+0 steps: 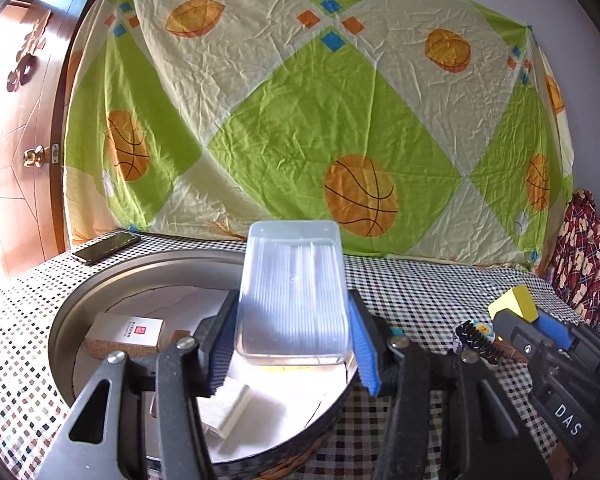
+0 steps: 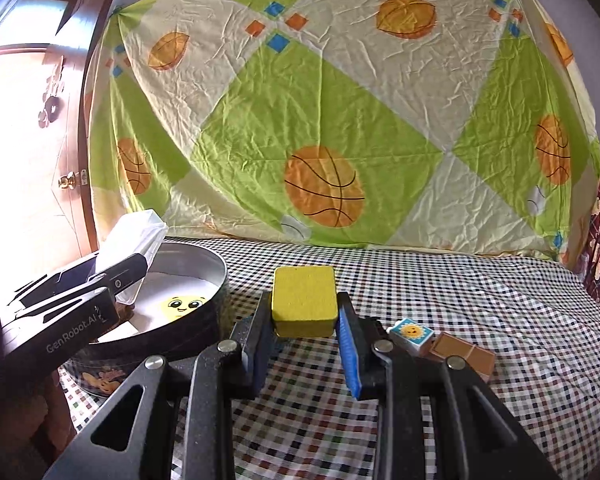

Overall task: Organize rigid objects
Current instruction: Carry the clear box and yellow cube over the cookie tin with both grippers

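My left gripper [image 1: 292, 300] is shut on a clear plastic box [image 1: 294, 280], holding it tilted above a round metal tin [image 1: 100, 280]. Inside the tin lie a cork-sided box with a white label [image 1: 126, 332] and a white packet [image 1: 228, 404]. My right gripper [image 2: 304, 300] is shut on a yellow block [image 2: 304, 300] above the checked cloth. In the right wrist view the left gripper [image 2: 128, 272] holds the clear box [image 2: 136, 232] over the tin [image 2: 216, 280]. The left wrist view shows the right gripper [image 1: 532, 316] at the right, with the yellow block [image 1: 514, 300].
A small sun-printed box [image 2: 410, 334] and a brown box [image 2: 464, 354] lie on the checked cloth [image 2: 460, 300] right of my right gripper. A phone [image 1: 106, 247] lies at the back left. A patterned sheet [image 1: 300, 100] hangs behind, with a wooden door [image 1: 24, 140] at the left.
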The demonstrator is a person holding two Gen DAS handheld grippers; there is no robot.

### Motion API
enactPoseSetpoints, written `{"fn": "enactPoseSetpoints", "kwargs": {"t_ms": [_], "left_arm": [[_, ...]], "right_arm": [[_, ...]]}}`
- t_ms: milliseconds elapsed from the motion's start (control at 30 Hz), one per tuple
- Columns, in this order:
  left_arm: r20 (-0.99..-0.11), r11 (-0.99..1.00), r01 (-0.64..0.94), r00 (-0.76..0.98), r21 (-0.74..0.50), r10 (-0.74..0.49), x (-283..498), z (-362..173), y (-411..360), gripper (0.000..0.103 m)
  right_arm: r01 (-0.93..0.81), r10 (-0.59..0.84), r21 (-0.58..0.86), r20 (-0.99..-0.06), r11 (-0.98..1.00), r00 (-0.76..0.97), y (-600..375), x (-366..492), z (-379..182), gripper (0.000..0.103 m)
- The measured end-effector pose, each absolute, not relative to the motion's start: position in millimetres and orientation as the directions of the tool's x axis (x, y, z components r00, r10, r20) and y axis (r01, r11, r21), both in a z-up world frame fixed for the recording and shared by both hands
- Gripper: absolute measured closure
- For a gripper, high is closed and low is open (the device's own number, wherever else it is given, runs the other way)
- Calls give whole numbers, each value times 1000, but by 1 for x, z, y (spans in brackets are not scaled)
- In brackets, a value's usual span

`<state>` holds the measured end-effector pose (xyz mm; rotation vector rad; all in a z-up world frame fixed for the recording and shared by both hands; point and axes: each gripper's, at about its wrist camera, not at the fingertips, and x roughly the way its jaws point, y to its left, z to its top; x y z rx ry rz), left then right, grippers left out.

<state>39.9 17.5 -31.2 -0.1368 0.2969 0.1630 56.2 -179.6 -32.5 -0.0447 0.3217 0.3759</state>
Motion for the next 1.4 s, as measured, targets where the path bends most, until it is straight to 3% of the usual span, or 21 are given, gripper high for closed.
{"fn": "enactPoseSetpoints", "kwargs": {"t_ms": [1400], "left_arm": [[-356,956,-270,910,-115,214,33,-33,70,52]], "right_arm": [[-509,471,-20,-348,861,811,-97,55,-36,71]]}}
